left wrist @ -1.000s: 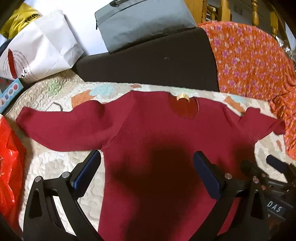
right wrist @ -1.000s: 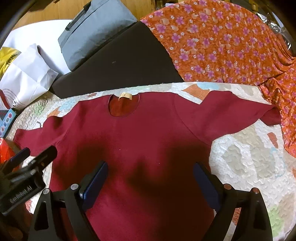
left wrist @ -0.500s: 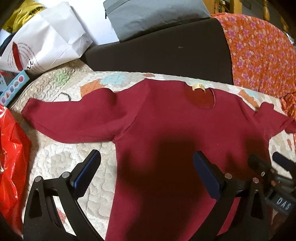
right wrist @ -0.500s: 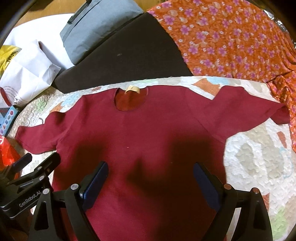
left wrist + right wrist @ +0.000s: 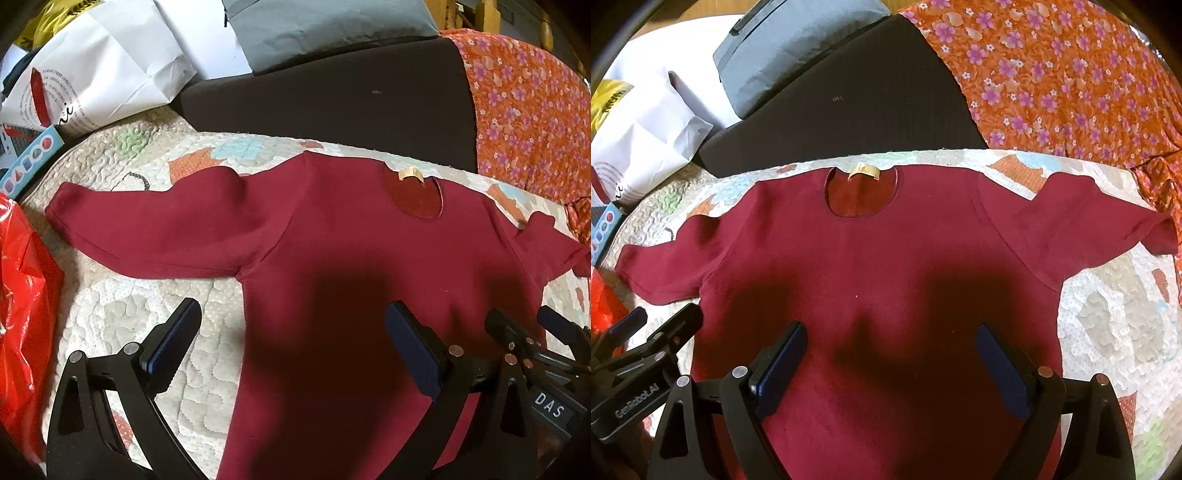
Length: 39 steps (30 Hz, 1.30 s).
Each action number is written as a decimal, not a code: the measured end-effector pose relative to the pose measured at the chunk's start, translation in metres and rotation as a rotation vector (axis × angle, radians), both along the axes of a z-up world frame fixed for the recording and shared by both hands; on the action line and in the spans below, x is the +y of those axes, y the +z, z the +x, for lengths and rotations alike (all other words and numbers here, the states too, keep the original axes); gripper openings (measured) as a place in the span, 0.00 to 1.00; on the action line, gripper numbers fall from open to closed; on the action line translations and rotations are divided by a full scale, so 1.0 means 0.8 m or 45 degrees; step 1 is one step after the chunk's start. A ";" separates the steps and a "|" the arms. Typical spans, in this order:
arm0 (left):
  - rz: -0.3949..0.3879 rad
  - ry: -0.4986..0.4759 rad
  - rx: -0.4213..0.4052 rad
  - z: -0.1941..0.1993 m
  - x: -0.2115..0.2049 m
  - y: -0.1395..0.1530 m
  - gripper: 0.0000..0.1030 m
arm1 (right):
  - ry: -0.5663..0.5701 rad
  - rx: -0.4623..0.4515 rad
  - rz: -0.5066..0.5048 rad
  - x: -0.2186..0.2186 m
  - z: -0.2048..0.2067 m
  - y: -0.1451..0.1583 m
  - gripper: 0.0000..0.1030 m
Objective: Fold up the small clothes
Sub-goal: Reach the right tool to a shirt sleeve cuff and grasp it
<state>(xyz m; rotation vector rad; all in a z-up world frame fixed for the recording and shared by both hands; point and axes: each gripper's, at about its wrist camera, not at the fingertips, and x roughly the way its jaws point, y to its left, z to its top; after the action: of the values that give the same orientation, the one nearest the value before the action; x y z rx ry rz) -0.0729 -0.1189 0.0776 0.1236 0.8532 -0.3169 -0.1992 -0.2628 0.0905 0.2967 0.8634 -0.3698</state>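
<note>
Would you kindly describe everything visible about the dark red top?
The dark red top is a small long-sleeved garment of soft knit-looking fabric. It lies flat and unfolded on the quilt, sleeves spread sideways, round neck with a beige label facing away. Both open grippers hover over its lower body; no grip shows.

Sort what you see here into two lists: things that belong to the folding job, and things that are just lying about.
Belongs to the job:
dark red top, spread flat
left gripper, jaws open
right gripper, jaws open
patterned quilt under the top

Just lying about:
orange floral cloth
grey bag
white paper bag
red plastic bag
</note>
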 end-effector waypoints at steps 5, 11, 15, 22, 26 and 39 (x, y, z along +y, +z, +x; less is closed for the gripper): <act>-0.032 0.040 0.017 0.010 0.012 0.003 0.98 | 0.022 0.013 0.028 0.007 0.011 -0.009 0.89; -0.059 0.106 0.035 0.023 0.031 0.007 0.98 | 0.116 0.015 -0.010 0.031 0.034 -0.009 0.83; -0.044 0.128 0.071 0.033 0.043 0.009 0.98 | 0.187 0.032 0.012 0.043 0.051 -0.016 0.74; 0.109 0.171 0.070 0.033 0.106 0.037 0.98 | 0.460 -0.035 0.060 0.094 0.115 0.012 0.72; 0.085 0.189 0.098 0.021 0.156 0.054 0.98 | 0.672 -0.083 0.146 0.151 0.180 0.028 0.65; 0.179 0.245 0.001 -0.011 0.231 0.065 0.98 | 1.216 -0.022 0.329 0.408 0.391 0.021 0.58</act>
<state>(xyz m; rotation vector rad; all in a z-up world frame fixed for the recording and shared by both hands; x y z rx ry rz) -0.0817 0.0663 0.1296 0.1709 0.8804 -0.0763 0.1133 0.0634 0.1074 0.0975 0.9391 0.6339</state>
